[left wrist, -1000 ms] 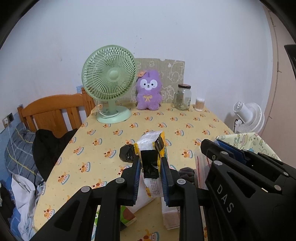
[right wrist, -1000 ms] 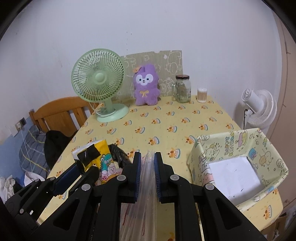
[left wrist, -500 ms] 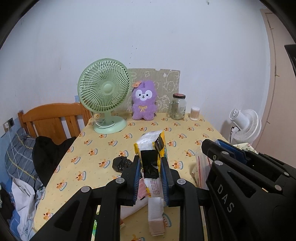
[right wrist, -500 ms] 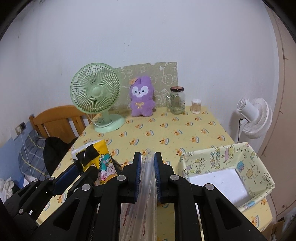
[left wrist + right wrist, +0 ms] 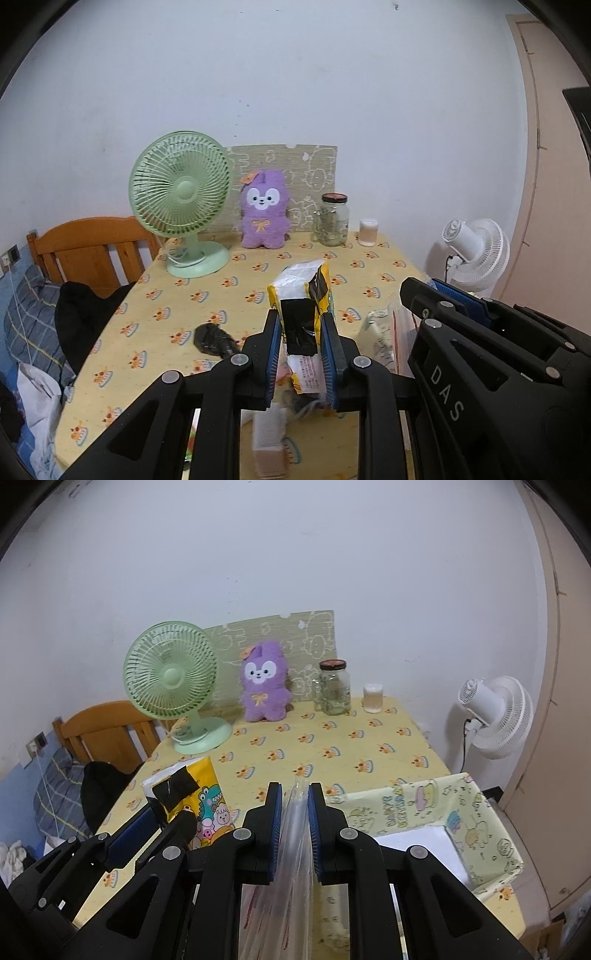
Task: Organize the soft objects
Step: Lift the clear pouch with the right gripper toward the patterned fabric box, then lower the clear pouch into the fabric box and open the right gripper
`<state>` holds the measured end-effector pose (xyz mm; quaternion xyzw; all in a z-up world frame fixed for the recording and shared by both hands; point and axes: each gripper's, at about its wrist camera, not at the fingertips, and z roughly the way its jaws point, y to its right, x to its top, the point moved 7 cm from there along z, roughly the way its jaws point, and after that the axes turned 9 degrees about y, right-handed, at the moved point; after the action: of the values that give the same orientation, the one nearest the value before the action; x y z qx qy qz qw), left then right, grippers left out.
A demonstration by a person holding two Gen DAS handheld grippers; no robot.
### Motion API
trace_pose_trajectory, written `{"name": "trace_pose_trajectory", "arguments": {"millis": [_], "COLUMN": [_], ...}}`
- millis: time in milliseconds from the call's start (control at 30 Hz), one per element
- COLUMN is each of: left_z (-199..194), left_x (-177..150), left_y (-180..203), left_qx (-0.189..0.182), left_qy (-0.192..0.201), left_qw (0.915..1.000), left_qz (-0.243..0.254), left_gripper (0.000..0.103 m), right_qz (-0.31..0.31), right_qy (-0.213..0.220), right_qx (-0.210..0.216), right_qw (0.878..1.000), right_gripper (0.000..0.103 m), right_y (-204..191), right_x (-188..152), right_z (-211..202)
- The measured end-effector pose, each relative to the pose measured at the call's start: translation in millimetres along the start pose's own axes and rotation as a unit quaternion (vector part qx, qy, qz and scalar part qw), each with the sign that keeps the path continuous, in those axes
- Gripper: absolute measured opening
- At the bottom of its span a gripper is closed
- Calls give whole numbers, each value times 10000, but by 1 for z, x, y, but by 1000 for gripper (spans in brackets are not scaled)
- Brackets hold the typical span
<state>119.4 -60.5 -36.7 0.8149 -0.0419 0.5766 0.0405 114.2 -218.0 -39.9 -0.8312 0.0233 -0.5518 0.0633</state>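
My left gripper (image 5: 301,328) is shut on a yellow cartoon-print soft pack (image 5: 301,291) sealed with black tape, and holds it above the table. The right wrist view shows the same pack (image 5: 199,794) to the left of my right gripper (image 5: 295,801). That gripper is shut on a clear plastic zip bag (image 5: 291,867), which hangs down between its arms. A yellow patterned fabric box (image 5: 424,805) with a white floor stands open at the table's right edge. A purple plush (image 5: 263,214) sits upright at the back. A small black bundle (image 5: 212,339) lies on the tablecloth (image 5: 166,295).
At the back stand a green desk fan (image 5: 181,192), a glass jar (image 5: 332,221) and a small white container (image 5: 368,232). A white fan (image 5: 495,716) is beyond the right edge. A wooden chair (image 5: 92,243) with dark clothes is on the left.
Both grippers have risen and drawn back from the table, each keeping its grip. The fan, plush and jar now look smaller and farther away.
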Motion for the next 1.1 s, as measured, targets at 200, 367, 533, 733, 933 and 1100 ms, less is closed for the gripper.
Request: {"name": "trace_pose_trajectory", "arguments": {"millis": [200, 367, 533, 733, 933, 1100], "left_z": [8, 15, 21, 28, 37, 46], "left_x": [-2, -3, -1, -1, -5, -10], "left_y": [22, 39, 58, 80, 98, 107], "left_qx": [-100, -134, -246, -352, -442, -472], "left_qy": [-13, -22, 20, 2, -87, -153], "left_qw": [9999, 9998, 9995, 9990, 9983, 9978], "left_qz": [29, 112, 186, 278, 359, 430], "left_gripper": [20, 20, 20, 20, 20, 20], "right_qz": [-89, -115, -138, -41, 56, 78], "right_qy": [55, 44, 103, 134, 88, 56], "right_qx": [-100, -104, -203, -370, -446, -579], "right_qw": [9999, 9999, 9996, 9992, 9989, 9983], "right_gripper": [17, 17, 17, 17, 17, 17], "right_y": [24, 41, 60, 86, 106, 119], "right_x": [1, 1, 4, 5, 2, -3], "right_z": [0, 4, 4, 4, 8, 12]}}
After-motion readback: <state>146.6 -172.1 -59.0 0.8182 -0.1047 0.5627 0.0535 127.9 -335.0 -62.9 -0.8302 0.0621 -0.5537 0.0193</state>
